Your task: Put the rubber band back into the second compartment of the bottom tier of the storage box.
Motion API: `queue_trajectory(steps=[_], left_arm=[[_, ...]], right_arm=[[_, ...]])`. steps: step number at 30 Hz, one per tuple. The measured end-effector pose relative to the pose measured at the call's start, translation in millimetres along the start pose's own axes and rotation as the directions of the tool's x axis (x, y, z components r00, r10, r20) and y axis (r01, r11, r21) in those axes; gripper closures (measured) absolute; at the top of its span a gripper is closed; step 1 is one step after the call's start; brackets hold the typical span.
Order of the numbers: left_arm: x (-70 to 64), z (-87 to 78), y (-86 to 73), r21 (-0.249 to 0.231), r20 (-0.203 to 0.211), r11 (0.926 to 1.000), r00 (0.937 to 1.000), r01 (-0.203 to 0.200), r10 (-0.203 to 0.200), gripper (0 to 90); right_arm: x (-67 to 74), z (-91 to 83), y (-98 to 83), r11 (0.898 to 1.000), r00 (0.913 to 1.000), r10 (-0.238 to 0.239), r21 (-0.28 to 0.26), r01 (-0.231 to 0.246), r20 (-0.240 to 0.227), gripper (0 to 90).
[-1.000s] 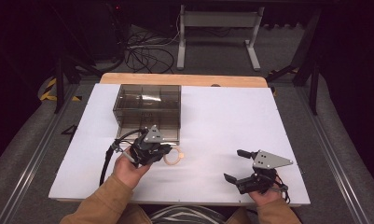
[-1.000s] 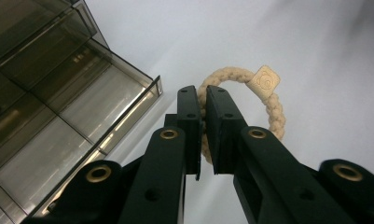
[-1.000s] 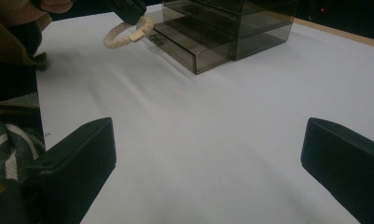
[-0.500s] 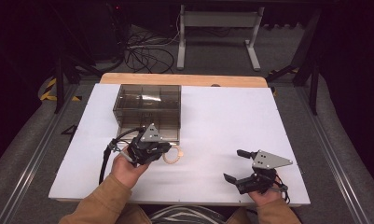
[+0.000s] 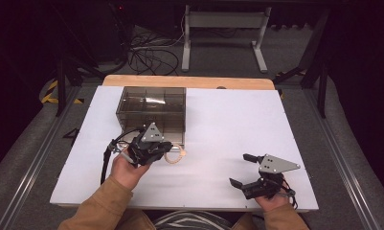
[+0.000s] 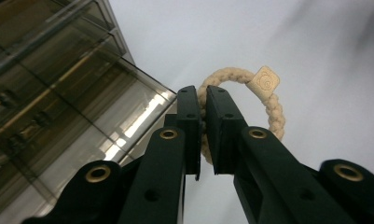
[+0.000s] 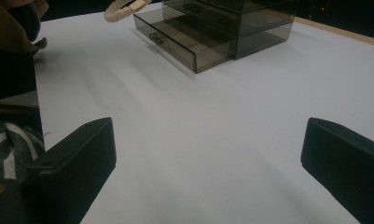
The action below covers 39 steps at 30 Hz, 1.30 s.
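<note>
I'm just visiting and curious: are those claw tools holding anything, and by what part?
The left gripper pinches the braided beige ring on its rope side, away from the square tag. The right gripper holds nothing.

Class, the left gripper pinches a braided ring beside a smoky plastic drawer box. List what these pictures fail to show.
- Ring: its near arc, left gripper view, hidden by the jaws.
- Drawer box: contents, high view, lost in dark tinted walls.
- Ring's square charm: its mark, too small to read.
- Right gripper: jaws cut off by the right gripper view's edges.
</note>
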<state>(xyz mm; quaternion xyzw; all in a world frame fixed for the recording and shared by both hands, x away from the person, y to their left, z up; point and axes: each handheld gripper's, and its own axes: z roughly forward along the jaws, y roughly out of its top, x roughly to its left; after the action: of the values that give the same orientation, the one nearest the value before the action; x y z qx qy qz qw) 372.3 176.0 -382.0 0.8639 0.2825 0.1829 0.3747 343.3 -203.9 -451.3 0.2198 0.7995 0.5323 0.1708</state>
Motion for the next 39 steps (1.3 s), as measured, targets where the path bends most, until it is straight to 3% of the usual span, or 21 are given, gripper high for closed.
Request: queue_trajectory(steps=[21,35,39], left_arm=[[34.3,-15.8,1.5,-0.025,-0.074,0.9974,0.9948,0.068,-0.070,84.1],[56.7,-20.6,-4.5,-0.037,-0.144,0.9947,0.9845,0.096,-0.100,83.9],[65.5,-21.0,-7.9,-0.043,-0.148,0.9914,0.9806,0.123,-0.128,83.9]], right_arm=[[-0.1,-0.9,-0.2,1.000,1.0000,0.002,-0.001,-0.002,-0.002,4.0],[-0.7,-1.2,-0.6,1.000,0.9999,0.006,-0.004,-0.006,-0.009,4.0],[-1.6,-1.7,-1.2,1.000,0.9999,0.012,-0.009,-0.012,-0.012,4.0]])
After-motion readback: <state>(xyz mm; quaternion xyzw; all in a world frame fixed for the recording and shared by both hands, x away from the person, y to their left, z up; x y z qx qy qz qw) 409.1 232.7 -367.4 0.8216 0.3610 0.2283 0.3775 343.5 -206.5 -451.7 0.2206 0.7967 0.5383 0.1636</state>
